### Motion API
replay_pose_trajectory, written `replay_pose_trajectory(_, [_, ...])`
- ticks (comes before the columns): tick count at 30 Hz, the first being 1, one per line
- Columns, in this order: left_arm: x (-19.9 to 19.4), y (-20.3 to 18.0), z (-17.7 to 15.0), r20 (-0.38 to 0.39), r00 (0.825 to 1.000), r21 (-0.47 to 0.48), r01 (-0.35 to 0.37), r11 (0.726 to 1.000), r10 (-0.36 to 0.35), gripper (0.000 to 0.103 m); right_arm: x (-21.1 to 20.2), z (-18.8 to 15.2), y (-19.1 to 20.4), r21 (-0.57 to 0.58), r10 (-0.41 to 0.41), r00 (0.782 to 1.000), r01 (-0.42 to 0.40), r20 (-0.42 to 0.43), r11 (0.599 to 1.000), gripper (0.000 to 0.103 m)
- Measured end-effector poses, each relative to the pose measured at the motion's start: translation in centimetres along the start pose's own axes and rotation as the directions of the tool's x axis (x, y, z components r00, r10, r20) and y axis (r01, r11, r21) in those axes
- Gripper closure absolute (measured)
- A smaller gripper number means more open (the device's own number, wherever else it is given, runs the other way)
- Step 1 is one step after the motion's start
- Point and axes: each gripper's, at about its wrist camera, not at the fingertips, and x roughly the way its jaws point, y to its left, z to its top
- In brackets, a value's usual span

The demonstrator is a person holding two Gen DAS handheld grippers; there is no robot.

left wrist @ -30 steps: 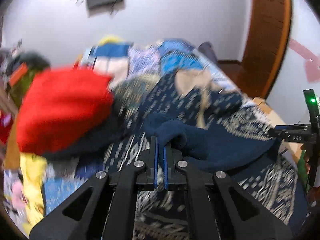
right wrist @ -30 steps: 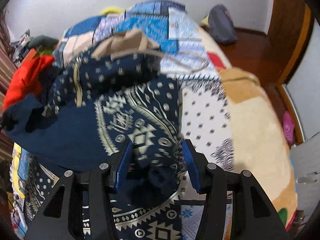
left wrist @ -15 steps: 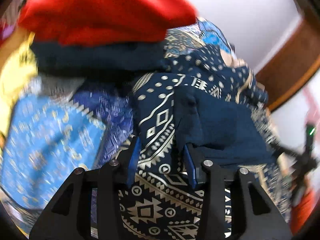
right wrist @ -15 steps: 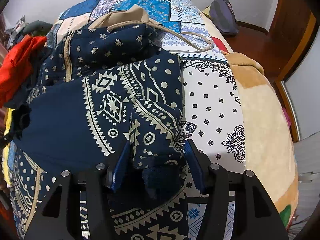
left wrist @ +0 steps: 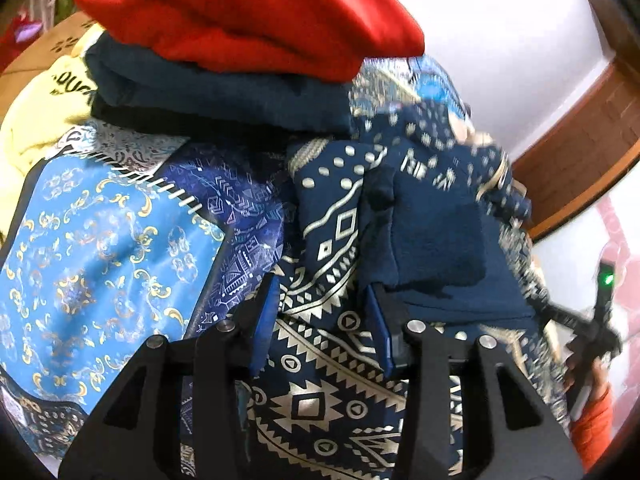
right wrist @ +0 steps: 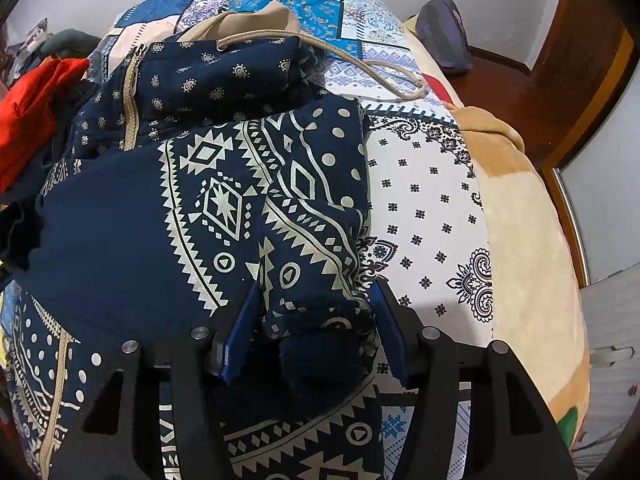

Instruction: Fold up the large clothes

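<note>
A navy hoodie with a cream geometric print lies on the bed, a sleeve folded across its body. Its tan-lined hood and drawstring lie at the far end. My right gripper is open, pointing steeply down, and the sleeve's ribbed cuff lies loose between its fingers. My left gripper is open just above the hoodie, with printed fabric lying under the gap and nothing pinched. The right gripper shows at the left wrist view's right edge, held by a hand in an orange sleeve.
A stack of folded clothes, a red garment over a dark blue one, sits close beyond the left gripper, with a yellow garment beside it. The patchwork bedspread and a beige blanket lie right of the hoodie. A wooden door stands beyond.
My left gripper let go of the navy sleeve, opened, and dropped and rolled toward the hoodie near the stack. My right gripper widened a little around the cuff.
</note>
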Motion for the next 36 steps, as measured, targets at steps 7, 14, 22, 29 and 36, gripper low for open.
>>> replay_pose_trajectory(7, [-2.3,3.4,0.4,0.056,0.998,-0.154,-0.016,0.988,0.025,0.060,0.2,0.1,-0.3,0.013,0.015,1.000,-0.015,-0.001,1.000,0.049])
replay_pose_trajectory(14, [-3.6,4.2,0.6,0.052,0.977,-0.078,-0.201,0.976,0.205,0.060,-0.1,0.2,-0.1,0.006,0.001,1.000,-0.001,0.003,1.000,0.048])
replay_pose_trajectory(22, [-3.5,-4.1,2.5,0.136,0.956,0.257,-0.287,0.923,0.260,0.060,-3.8,1.6,1.8,-0.098,-0.048,0.992,0.060,0.118,0.993,0.048])
replay_pose_trajectory(29, [-2.1,-13.1,6.6,0.187,0.969,0.418,-0.227,0.880,0.162,0.052,-7.7,5.1,1.9,-0.098,0.021,0.970,0.003,0.243,0.995,0.048])
replay_pose_trajectory(36, [1.4,-18.9,11.9,0.179,0.981,0.459,-0.150,0.876,0.075,0.037,-7.3,9.5,0.1,0.022,0.078,0.954,-0.088,0.290,0.996,0.048])
